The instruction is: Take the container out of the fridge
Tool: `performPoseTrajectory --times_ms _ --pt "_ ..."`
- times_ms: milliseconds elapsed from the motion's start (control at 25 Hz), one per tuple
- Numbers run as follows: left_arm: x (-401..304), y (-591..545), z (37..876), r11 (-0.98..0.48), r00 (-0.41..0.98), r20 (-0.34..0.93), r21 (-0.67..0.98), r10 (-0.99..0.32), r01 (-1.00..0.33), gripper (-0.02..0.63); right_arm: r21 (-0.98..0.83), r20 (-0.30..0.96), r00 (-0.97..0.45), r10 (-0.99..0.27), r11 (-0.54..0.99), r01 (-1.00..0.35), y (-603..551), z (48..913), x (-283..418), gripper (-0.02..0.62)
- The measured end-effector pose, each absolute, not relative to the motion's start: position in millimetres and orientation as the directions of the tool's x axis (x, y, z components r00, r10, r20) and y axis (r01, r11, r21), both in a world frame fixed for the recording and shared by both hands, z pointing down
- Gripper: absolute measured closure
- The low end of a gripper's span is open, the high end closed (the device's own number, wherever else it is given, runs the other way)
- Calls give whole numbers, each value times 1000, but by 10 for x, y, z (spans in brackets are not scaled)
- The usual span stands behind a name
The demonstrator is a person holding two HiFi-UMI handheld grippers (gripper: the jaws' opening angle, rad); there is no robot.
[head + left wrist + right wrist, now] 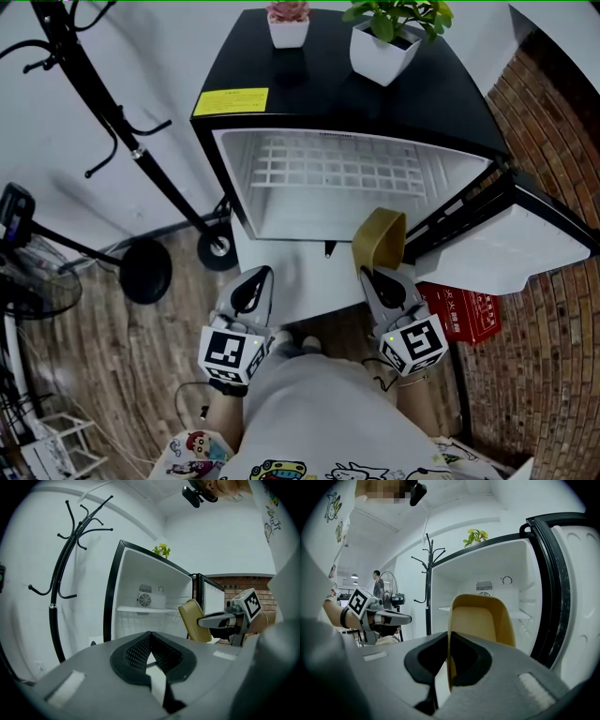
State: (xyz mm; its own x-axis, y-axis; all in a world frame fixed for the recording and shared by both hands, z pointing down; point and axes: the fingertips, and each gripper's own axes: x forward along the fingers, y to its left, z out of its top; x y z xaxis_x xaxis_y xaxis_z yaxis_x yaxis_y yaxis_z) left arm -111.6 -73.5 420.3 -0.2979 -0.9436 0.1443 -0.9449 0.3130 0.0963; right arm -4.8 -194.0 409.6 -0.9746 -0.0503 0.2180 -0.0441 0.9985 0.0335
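Note:
A tan open-topped container (pixel 380 238) (pixel 480 625) (pixel 195 620) hangs in front of the open fridge (pixel 349 178), outside its cavity. My right gripper (pixel 374 274) (pixel 449 656) is shut on the container's rim, the thin wall pinched between the pads. My left gripper (pixel 253 281) (pixel 151 649) is shut with nothing in it, level with the right one and to its left, in front of the fridge's lower left. The fridge's white inside (pixel 487 592) shows a wire shelf (pixel 328 169) with nothing on it.
The fridge door (pixel 511 234) stands open to the right. Two potted plants (pixel 389 33) (pixel 288 21) sit on the black fridge top. A black coat stand (pixel 122 131) rises at the left, a fan (pixel 23 272) beyond it. A red box (pixel 464 311) lies on the floor at the right.

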Motion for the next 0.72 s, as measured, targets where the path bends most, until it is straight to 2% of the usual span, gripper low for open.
performPoseTrajectory --times_ms 720 --pt "-1189 -672 4182 320 -305 144 97 -941 -943 600 41 203 -977 -59 998 -52 -1894 4031 -119 589"
